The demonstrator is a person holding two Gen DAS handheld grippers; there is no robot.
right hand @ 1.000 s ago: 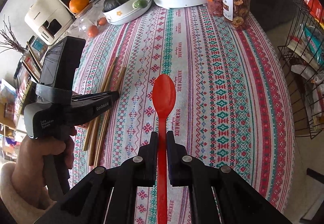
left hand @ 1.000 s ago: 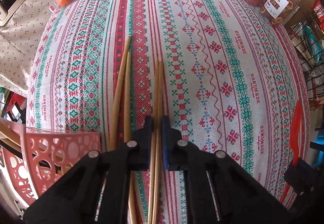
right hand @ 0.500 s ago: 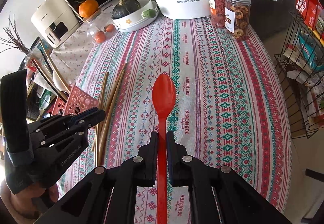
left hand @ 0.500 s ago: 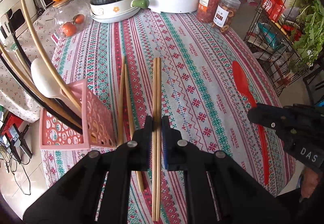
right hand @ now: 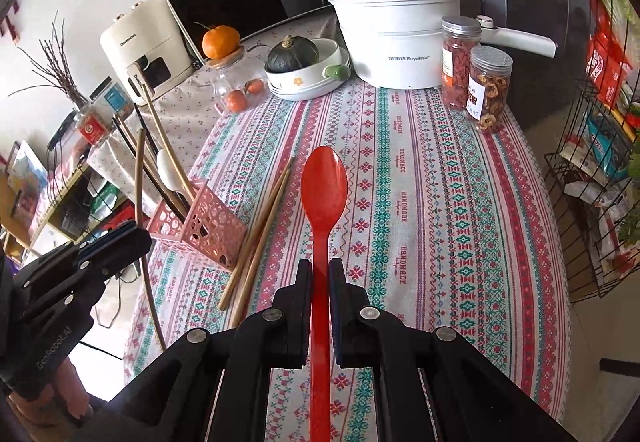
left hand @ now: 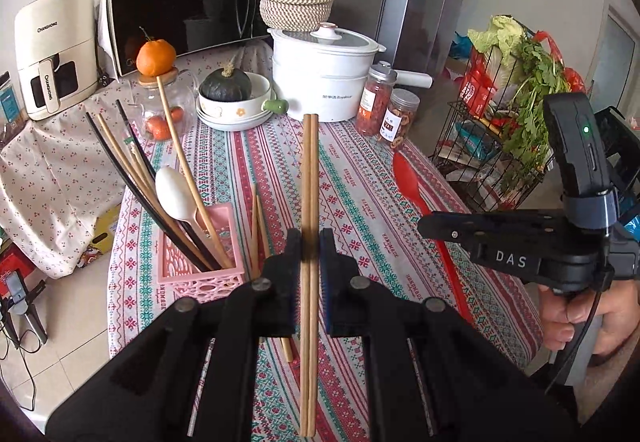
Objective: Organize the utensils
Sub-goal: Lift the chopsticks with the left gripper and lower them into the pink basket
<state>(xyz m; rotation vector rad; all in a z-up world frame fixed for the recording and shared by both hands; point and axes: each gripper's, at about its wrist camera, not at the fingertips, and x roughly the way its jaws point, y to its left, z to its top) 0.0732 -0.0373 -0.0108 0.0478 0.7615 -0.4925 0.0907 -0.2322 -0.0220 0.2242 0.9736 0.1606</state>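
Left gripper [left hand: 310, 242], jaws closed on a pair of wooden chopsticks [left hand: 309, 178] lifted off the patterned tablecloth [left hand: 360, 202]; their long axis runs forward along the fingers. The pink perforated utensil holder [left hand: 200, 274], already holding chopsticks and a white spoon [left hand: 176, 194], stands just left of and below these jaws, nearer this hand than the other. Right gripper [right hand: 320, 278], jaws closed on the handle of a red spoon [right hand: 323, 186], bowl pointing forward. A second chopstick pair [right hand: 260, 226] lies on the cloth beside the holder. Judged next: tilting the held chopsticks upright over the holder.
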